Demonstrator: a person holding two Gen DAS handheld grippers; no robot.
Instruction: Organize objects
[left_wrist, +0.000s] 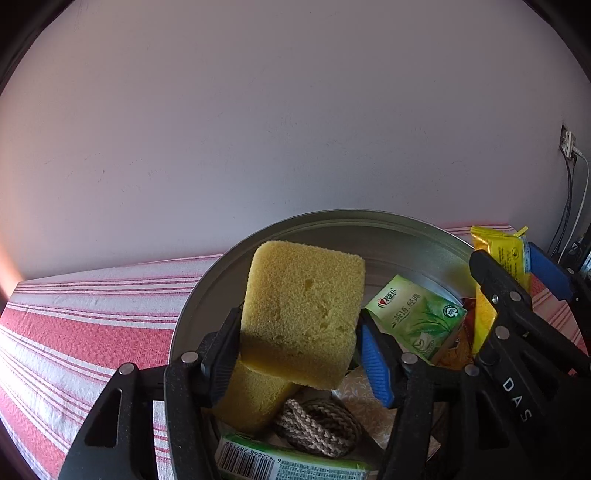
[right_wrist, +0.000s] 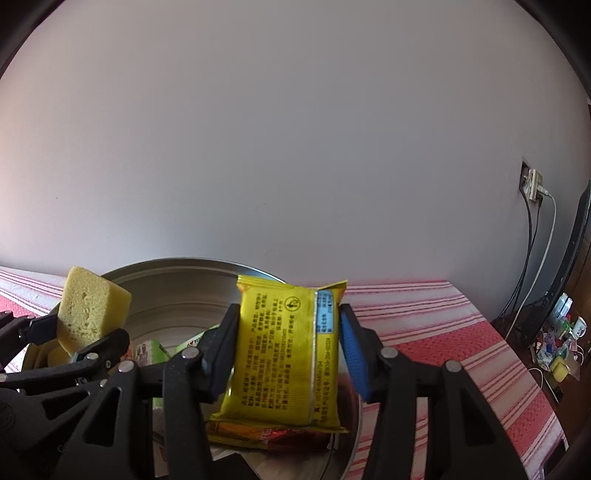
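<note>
Left wrist view: left gripper (left_wrist: 299, 354) has the yellow sponge (left_wrist: 304, 314) between its jaws, roughly half open. Black pad touches one side; the blue pad looks barely on the other edge, so I'd call the grip marginal. Sponge hangs over the round metal tin (left_wrist: 332, 225), which sits on the striped cloth (left_wrist: 85, 332). Below it: a second sponge piece (left_wrist: 251, 398), coiled cord (left_wrist: 317, 424), green tea packet (left_wrist: 417, 317).

Risk: sponge is soft and springy, so it can slip or pop sideways if the jaws slacken. It would probably drop into the tin, but could bounce off the pile onto the cloth.

Right wrist view: right gripper (right_wrist: 286, 350) clamps a yellow snack packet (right_wrist: 284, 354) across its width, jaws part open, held over the tin's right side. A red-orange wrapper (right_wrist: 273, 435) lies underneath.

Risk: slick film, air-filled, so it could slide out or get crushed. Both grippers are close over the tin, so collision is likely if they move together.
</note>
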